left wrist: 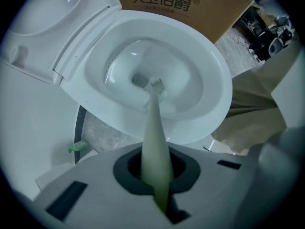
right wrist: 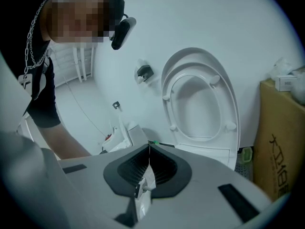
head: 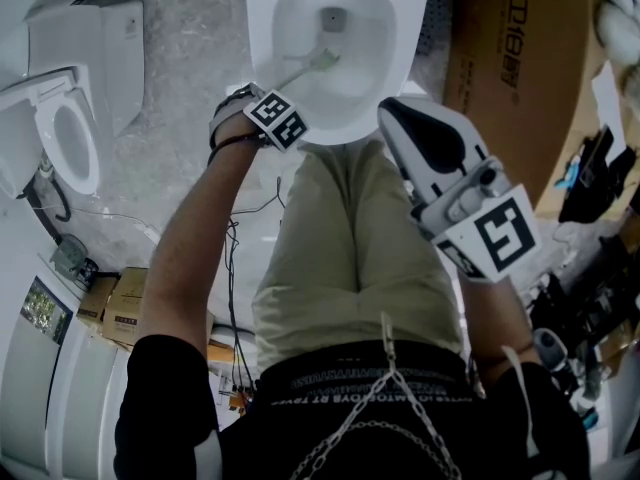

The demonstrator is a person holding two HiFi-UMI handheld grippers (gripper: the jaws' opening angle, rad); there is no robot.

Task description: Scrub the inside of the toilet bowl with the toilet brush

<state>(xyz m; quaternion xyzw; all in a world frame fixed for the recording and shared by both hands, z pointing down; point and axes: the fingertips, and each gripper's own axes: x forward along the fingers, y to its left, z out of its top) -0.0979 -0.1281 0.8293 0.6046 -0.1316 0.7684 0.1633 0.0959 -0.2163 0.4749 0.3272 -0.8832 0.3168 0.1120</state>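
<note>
**White ceramic toilet bowl (head: 258, 28), with contents.** One pale green plastic toilet brush (left wrist: 153, 128) is contained in the bowl. Its bristled head (left wrist: 157, 86) is set low on the inner wall, just beside the grey drain opening (left wrist: 140, 79). Contact with the porcelain cannot be confirmed. The handle is clamped between the closed jaws of the left gripper (left wrist: 157, 180). The right gripper (right wrist: 145, 175) is held over the person's khaki trouser leg (head: 340, 238), apart from the bowl. Its jaws are pressed together, and only a thin pale sliver is seen at their seam; what it is cannot be made out.

**Count.** Two toilets are seen in the head view, the second white toilet (head: 60, 133) standing at the left on the speckled grey floor (head: 170, 158). There are also one brush, two grippers, and one large brown cardboard box (head: 520, 58) just beside the bowl at the right.

**Views compared.** The drain opening and the brush head are shown clearly only in the left gripper view. The raised white seat and lid (right wrist: 198, 104), set against a white wall, are shown in full only in the right gripper view, where the bowl itself is not shown. The second toilet is shown only in the head view.
</note>
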